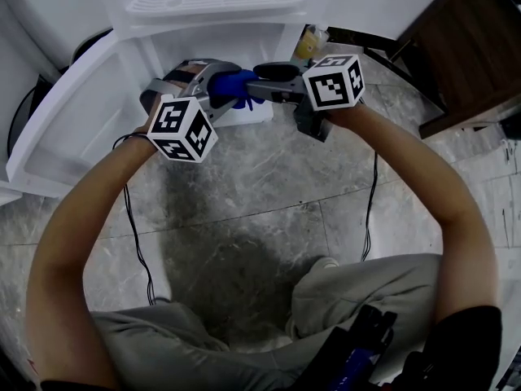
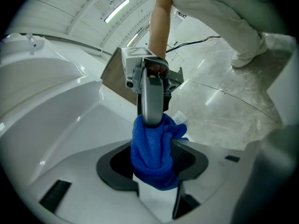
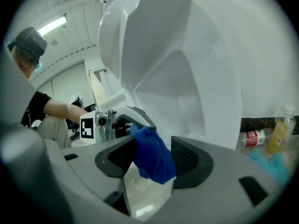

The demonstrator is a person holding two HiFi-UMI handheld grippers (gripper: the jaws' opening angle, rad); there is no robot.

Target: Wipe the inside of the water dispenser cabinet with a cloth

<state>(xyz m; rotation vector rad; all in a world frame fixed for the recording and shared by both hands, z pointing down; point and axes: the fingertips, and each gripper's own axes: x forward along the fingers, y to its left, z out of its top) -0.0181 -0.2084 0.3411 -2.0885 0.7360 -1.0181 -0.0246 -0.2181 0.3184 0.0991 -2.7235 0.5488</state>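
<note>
Forearms (image 1: pixel 85 214) of the crouching person reach toward the open water dispenser cabinet (image 1: pixel 203 43). Just in front of its opening, the left tongs (image 2: pixel 154 161) clamp the blue cloth (image 1: pixel 234 82). The right tongs (image 3: pixel 153 158) stand wide around the same cloth, unclamped.

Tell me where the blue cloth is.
In the head view's upper centre, the blue cloth is bunched where the left claw and right claw meet, in front of the white water dispenser.
</note>
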